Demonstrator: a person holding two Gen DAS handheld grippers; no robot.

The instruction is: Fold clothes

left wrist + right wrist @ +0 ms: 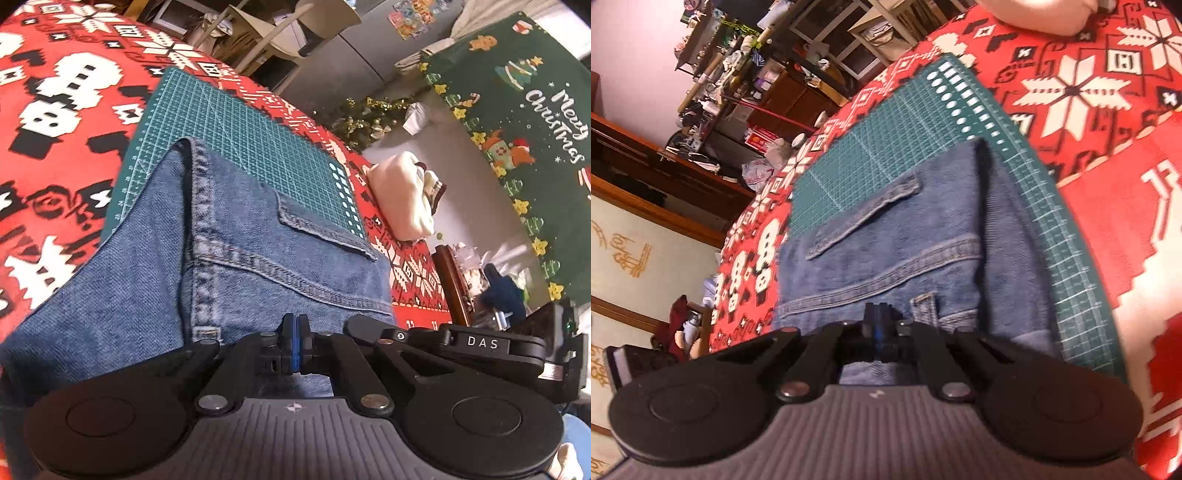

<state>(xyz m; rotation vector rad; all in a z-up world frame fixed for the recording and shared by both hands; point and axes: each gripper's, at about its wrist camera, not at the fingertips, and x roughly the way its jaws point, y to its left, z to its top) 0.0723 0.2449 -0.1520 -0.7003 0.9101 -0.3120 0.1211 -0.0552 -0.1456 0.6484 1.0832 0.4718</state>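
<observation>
**Denim jeans on cutting mat, both grippers clamped**

Left gripper: fingers pressed together on the jeans; "DAS" label at lower right. Right gripper: fingers pinched on the jeans' near edge. Jeans: blue denim, stitched seams, pocket flap, frame centre on a gridded green cutting mat. Surface: red snowflake-patterned cloth. Upper right: green "Merry Christmas" hanging.

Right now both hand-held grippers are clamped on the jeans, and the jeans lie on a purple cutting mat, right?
Not quite: the mat is green, as the left wrist view shows. Both grippers, left and right, are shut on the jeans.
</observation>
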